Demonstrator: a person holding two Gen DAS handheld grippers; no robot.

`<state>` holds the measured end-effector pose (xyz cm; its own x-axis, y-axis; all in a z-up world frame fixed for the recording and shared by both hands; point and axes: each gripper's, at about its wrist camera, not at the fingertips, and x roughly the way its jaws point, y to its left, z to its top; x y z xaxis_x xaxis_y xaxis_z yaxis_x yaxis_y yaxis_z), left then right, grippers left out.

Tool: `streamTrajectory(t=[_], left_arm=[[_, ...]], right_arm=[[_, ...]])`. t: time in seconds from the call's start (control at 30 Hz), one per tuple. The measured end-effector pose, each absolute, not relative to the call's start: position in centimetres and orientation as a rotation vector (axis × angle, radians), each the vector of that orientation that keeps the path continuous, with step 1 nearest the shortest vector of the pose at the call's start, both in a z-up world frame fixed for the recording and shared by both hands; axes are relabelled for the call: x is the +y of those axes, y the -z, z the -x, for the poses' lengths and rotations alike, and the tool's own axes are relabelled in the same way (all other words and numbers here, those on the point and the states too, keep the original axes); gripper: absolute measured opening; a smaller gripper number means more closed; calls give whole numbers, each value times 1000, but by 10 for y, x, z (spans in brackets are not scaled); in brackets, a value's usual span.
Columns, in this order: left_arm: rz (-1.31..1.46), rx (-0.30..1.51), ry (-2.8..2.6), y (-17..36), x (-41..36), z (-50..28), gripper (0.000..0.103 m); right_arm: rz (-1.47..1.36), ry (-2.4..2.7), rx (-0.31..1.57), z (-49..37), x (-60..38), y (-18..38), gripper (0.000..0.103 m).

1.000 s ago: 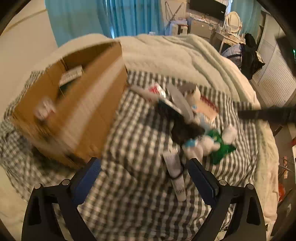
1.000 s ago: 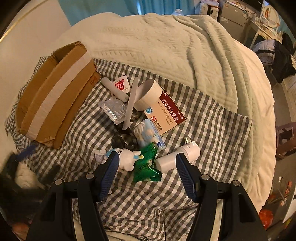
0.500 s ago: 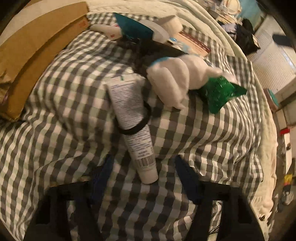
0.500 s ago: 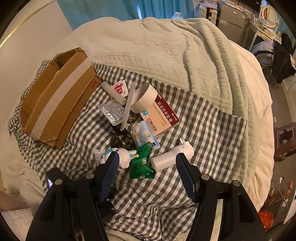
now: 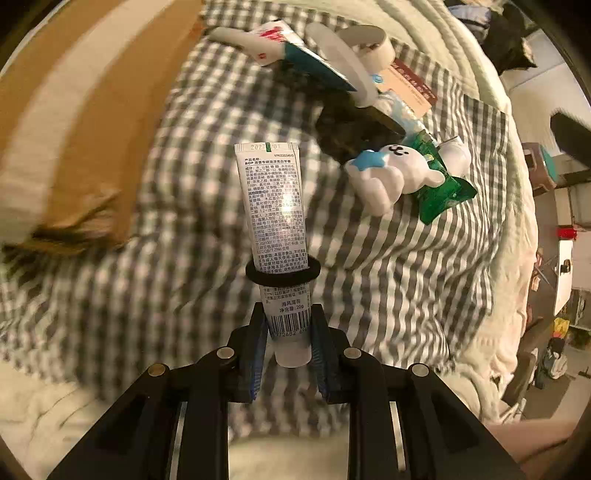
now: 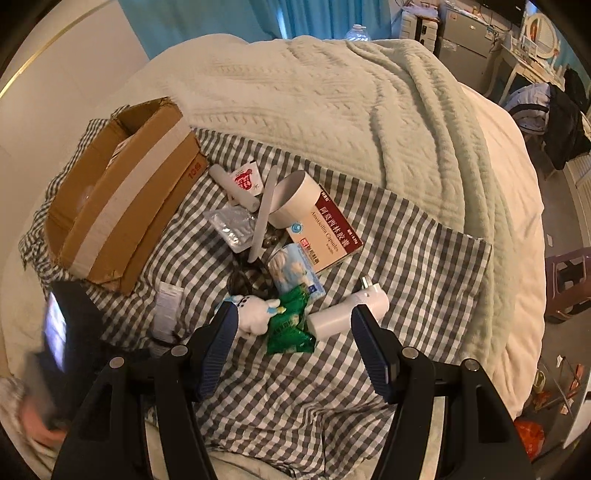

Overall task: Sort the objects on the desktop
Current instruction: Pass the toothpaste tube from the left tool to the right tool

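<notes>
Closing: your left gripper [image 5: 289, 325] jaws have just been narrowing, wide a second ago; now both pads are pressing the cap end of the white tube [image 5: 275, 229].
Tube: it's lying flat on the checked cloth [image 5: 177, 206] with its crimped end pointing away from you, a black hair tie [image 5: 283, 271] ringing it just past your fingertips.
View change: a second ago you were looking across the open cardboard box [image 5: 74, 122] and the pile; now you're looking down on the tube, the box at the left edge.
Right gripper [image 6: 295, 332]: you're holding it partly open with nothing between the jaws, hovering over the pile, same as a second ago.
Pile: white figure [image 6: 255, 310], green packet [image 6: 290, 325] and white bottle [image 6: 347, 312] are sitting near your right fingertips; maroon medicine box [image 6: 328, 236] and paper cup [image 6: 295, 197] are lying further off.
Surface: you're working on a grey-and-white checked cloth spread over a cream knitted blanket [image 6: 332, 110] on a bed.
Room: teal curtains [image 6: 207, 18], cabinets and hanging clothes are showing behind the bed.
</notes>
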<state>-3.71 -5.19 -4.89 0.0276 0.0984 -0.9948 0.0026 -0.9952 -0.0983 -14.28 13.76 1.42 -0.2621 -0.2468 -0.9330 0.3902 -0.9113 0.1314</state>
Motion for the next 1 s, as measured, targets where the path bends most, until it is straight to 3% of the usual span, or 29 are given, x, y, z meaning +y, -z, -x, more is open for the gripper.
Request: streamTrajectory(t=[0.13,0.4,0.8,0.9,1.0], left_arm=[[2134,62,-2172,10,-56,38,23],[1740,-33,-2315,-84,-81,46,23],[1667,-98,-2285,-91,-74,52,23],[1655,-47,-2273,-92,-69,50,23],[1627,5,-2271,-89,-67,48,23]], right_arm=[[-1590,2151,98,134,127,-22,63],[-1466,1938,-303,124,98,-49,63],[-1484,1791,-411,139,56,-41,63],[-1438,1847,-386,141,54,-48,37],[-1384,1919,-392,147,60,-58,24]])
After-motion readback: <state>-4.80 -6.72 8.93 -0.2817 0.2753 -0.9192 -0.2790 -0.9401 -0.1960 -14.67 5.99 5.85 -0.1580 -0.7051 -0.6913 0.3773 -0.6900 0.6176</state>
